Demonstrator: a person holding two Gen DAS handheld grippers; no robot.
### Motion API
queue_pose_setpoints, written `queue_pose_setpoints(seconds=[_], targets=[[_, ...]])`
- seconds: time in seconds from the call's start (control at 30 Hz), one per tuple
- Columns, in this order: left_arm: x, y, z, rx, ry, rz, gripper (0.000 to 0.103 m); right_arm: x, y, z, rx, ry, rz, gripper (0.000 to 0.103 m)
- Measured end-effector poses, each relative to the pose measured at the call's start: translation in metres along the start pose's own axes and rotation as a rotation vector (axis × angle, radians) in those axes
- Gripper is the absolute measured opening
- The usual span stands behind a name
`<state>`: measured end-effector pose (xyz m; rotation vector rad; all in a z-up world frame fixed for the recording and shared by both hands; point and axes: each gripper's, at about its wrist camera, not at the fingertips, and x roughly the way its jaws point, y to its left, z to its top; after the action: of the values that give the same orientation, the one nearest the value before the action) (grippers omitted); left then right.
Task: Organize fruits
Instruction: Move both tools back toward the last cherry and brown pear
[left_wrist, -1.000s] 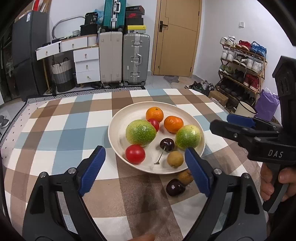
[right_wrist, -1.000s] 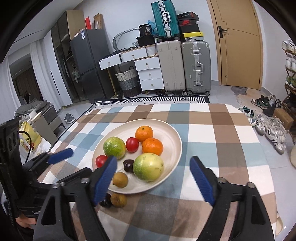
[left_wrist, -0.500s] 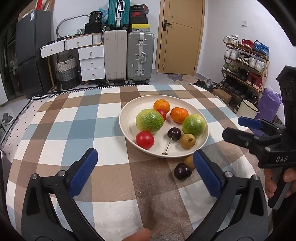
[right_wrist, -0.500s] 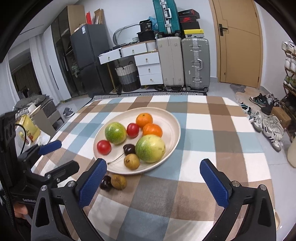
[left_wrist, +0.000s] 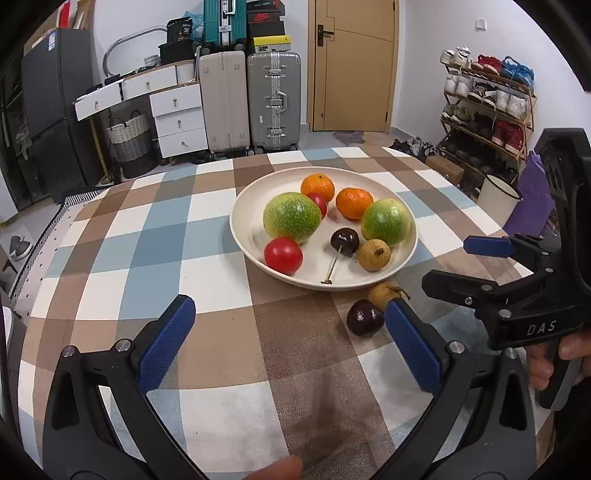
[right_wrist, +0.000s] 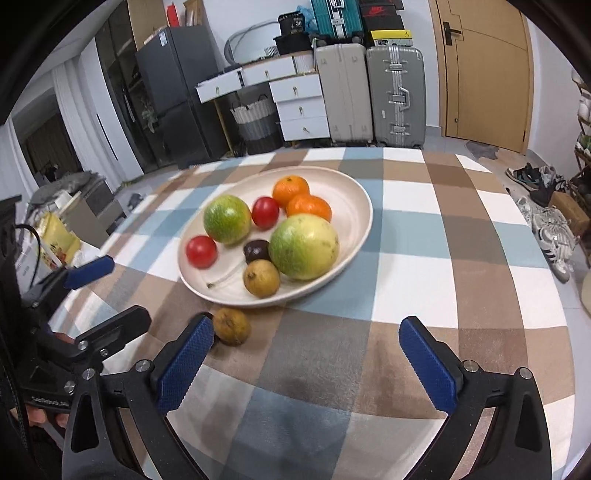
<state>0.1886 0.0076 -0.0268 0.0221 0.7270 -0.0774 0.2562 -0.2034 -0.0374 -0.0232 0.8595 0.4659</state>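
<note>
We read "DAS" on the black right gripper (left_wrist: 491, 264). The cream round plate (left_wrist: 369, 282) holds mixed fruit (two tangerines among it). Both grippers, left gripper (left_wrist: 286, 341) too, have just spread wide, empty.

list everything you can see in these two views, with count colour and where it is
plate: 1, cream, middle of the table
green fruits: 2, green-yellow, on the plate
oranges: 2, orange, far side of the plate
red fruits: 2, red, one at the plate's near left, one between a green fruit and an orange
dark cherry: 1, dark purple with a stem, on the plate
brown fruit: 1, yellow-brown, near side of the plate
loose brown fruit: 1, on the cloth just off the plate
loose dark fruit: 1, beside it on the cloth
tablecloth: 1, brown, blue and white checks
suitcases: beige, grey, teal, by the far wall
shoe rack: 1, right of the door
left gripper: open, empty
right gripper: open, empty
</note>
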Motion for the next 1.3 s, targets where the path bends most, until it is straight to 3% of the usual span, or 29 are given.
queue_pose_setpoints(seconds=[0.37,0.53,0.97,1.3], targets=[[0.023,-0.011,-0.008,0.037,0.088,-0.054,0.101,0.007,-0.01,-0.002,0.041,0.017,-0.016,0.102],[0.033,-0.018,-0.012,0.054,0.127,-0.088,0.087,0.007,-0.011,-0.001,0.051,0.014,-0.007,0.102],[0.04,-0.03,-0.005,0.058,0.124,-0.127,0.082,0.006,-0.008,-0.001,0.045,0.008,-0.003,0.102],[0.049,-0.034,-0.007,0.071,0.171,-0.185,0.035,0.006,-0.008,0.0,0.046,0.003,0.0,0.102]])
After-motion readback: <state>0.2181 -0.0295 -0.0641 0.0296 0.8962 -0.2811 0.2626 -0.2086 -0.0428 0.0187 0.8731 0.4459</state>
